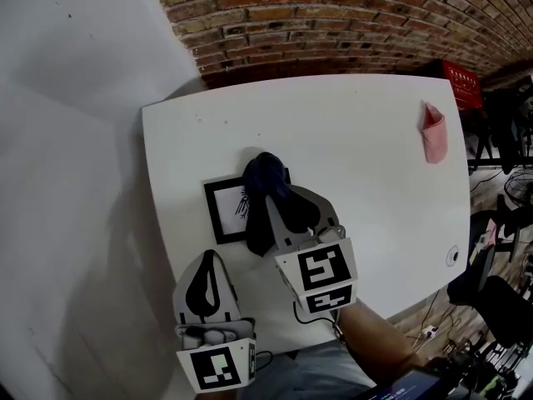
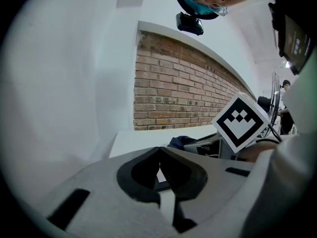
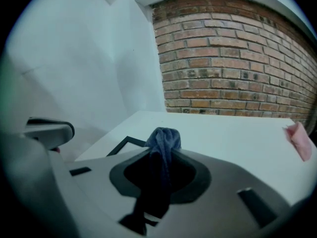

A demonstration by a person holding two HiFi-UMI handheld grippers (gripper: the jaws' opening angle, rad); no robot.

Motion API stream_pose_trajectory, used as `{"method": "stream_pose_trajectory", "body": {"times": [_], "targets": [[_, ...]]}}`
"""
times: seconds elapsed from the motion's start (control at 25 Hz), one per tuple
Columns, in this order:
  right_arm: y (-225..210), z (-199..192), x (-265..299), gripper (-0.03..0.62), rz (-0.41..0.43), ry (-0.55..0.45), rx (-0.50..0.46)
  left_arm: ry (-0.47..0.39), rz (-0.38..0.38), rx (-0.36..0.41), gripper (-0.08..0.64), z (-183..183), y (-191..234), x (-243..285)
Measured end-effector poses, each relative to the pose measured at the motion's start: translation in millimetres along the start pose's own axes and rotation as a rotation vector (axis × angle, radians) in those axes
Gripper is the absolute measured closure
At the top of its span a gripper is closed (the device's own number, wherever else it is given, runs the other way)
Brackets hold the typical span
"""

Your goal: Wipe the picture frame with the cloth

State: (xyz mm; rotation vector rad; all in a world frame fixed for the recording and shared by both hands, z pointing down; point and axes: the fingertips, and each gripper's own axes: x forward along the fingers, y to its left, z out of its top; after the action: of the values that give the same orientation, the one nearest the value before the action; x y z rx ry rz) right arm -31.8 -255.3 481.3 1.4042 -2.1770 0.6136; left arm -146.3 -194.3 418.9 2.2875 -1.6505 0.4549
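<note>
The left gripper (image 2: 159, 150), nearest, is clenched on nothing in its own view. The right gripper (image 1: 271, 200) grasps a dark blue cloth (image 1: 261, 177) over the black-rimmed picture frame (image 1: 221, 215) on the white bench (image 1: 366, 173). Its view, unlike the left's, shows a far pink cloth (image 3: 299, 140).

1. We see a soft, crumpled dark blue cloth (image 3: 166, 138) pinched between the jaws of the right gripper (image 3: 159, 155), itself matt grey plastic.
2. Under those jaws, the picture frame (image 1: 214, 215) has a smooth black border.
3. Ahead of them, the white table (image 1: 366, 157) looks smooth and matt, and the brick wall (image 1: 350, 15) rough.
</note>
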Motion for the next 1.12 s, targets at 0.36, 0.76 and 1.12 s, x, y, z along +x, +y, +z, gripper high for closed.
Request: {"method": "stream_pose_trajectory", "body": {"times": [0.36, 0.76, 1.12], "targets": [[-17, 2, -29, 0.514, -0.045, -0.027, 0.001, -0.032, -0.001, 0.018, 0.551, 10, -13, -15], [7, 24, -81, 0.514, 0.002, -0.1, -0.063, -0.096, 0.071, 0.029, 0.551, 28, -28, -73], [61, 42, -87, 0.514, 0.111, -0.136, -0.123, -0.094, 0.159, -0.041, 0.551, 27, -19, -113]]}}
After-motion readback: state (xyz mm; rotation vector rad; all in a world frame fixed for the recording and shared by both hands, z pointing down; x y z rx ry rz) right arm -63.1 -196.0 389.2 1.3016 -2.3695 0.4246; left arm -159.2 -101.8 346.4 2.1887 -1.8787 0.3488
